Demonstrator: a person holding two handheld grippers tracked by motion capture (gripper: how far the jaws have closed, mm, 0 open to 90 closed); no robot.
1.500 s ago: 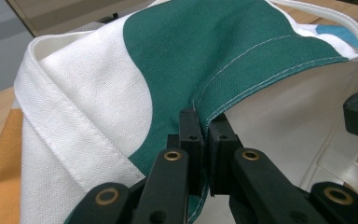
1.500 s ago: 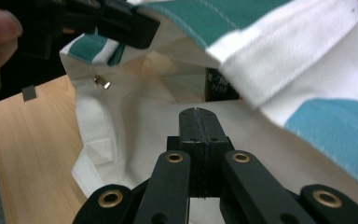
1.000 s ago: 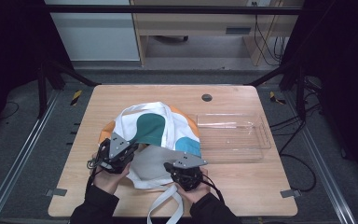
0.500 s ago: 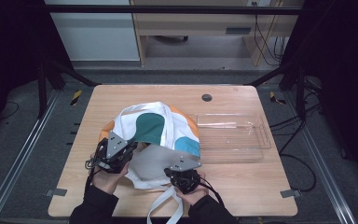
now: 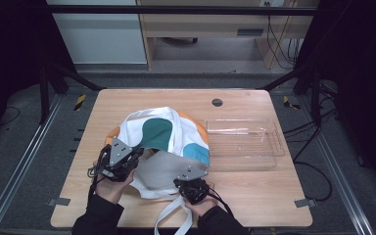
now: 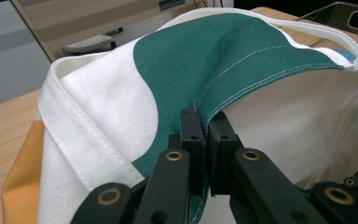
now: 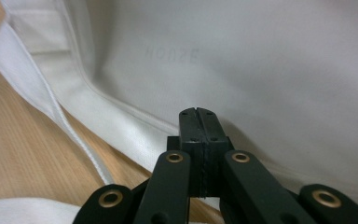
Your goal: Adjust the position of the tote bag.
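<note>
Tote bag lies mid-table, touching the clear tray. Left gripper clamps the bag's hem; right gripper clenched, now lower, holding nothing visible.

In the high view the tote bag covers part of the wooden table, and its strap runs off the bottom edge. Faint lettering seen through the bag fabric in the right gripper view is too pale to read. The person's sleeves are cut off below
</note>
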